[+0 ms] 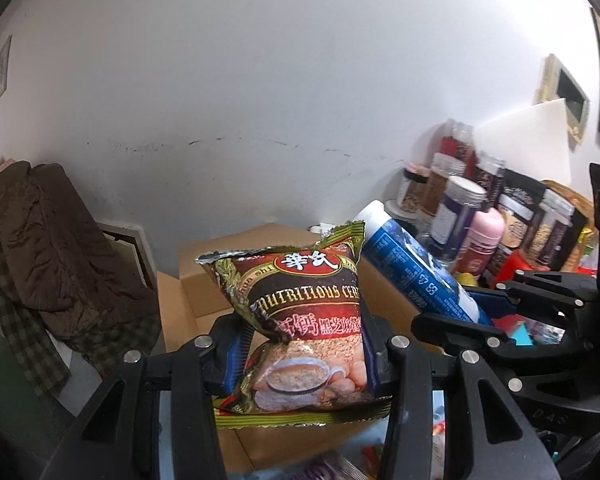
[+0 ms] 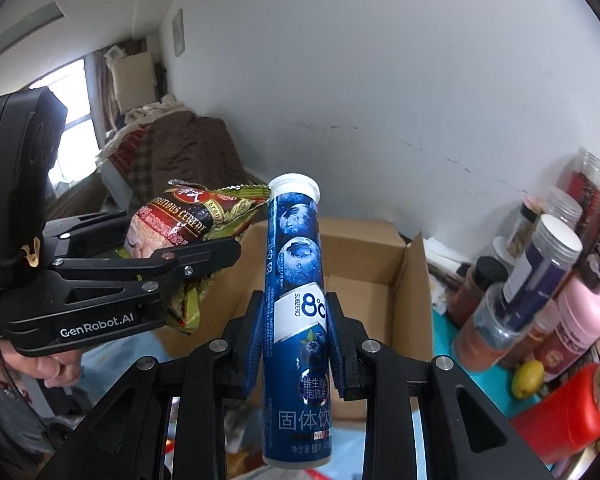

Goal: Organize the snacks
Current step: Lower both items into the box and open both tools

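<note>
My left gripper (image 1: 300,344) is shut on a red and green cereal packet (image 1: 300,320) and holds it upright in the air above an open cardboard box (image 1: 204,292). My right gripper (image 2: 296,320) is shut on a blue blueberry tablet tube (image 2: 294,280) with a white cap, held upright over the same box (image 2: 364,264). In the left wrist view the tube (image 1: 412,268) leans to the right of the packet, held by the right gripper (image 1: 476,316). In the right wrist view the left gripper (image 2: 204,256) and packet (image 2: 188,220) are at left.
Several jars and bottles (image 2: 540,280) stand along the wall at right, with a pink bottle (image 1: 482,240), a red container (image 2: 564,412) and a yellow lemon-like thing (image 2: 528,374). A bed with brown bedding (image 1: 48,248) lies at left. A white wall is behind.
</note>
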